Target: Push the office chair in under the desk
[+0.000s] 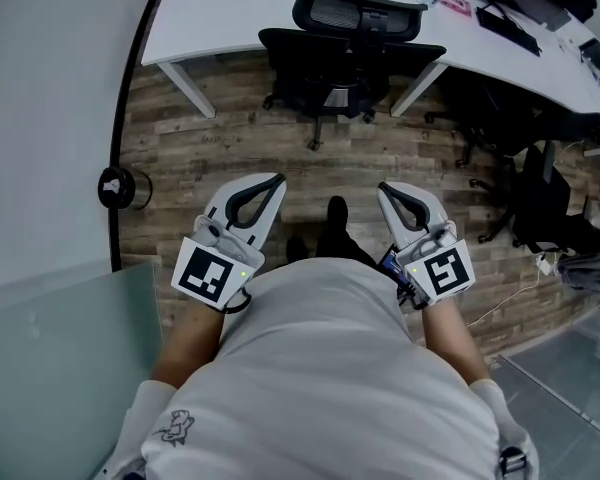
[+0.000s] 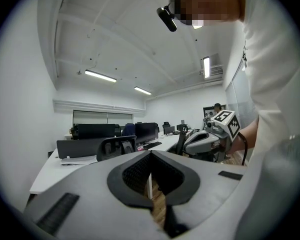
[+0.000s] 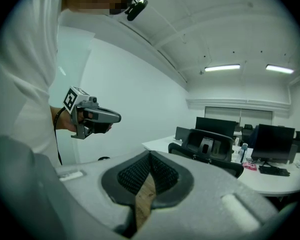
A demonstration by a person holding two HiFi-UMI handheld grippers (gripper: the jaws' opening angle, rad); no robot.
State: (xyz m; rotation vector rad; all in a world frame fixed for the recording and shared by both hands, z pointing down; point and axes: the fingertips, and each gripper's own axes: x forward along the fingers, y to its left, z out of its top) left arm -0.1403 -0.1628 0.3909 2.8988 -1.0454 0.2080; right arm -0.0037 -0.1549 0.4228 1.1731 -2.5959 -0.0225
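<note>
Grippers: white left gripper (image 1: pixel 277 180) and right gripper (image 1: pixel 385 188) are carried empty, jaws pressed together, judged ready as blunt pushers | Chair: black mesh office chair (image 1: pixel 345 58) is parked well ahead at white curved desk (image 1: pixel 230 18)

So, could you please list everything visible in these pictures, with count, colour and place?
office chair: one, black, at the desk, top centre
desk: one, white, top of head view
keyboard: one, black, on the desk, right
second chair: one, black, right edge
monitors: at least two, black, on the desk
ceiling lights: two in right gripper view, white
floor: brown wood pattern
shoes: black, between the grippers
left gripper: white, fingers shut, empty
right gripper: white, fingers shut, empty
</note>
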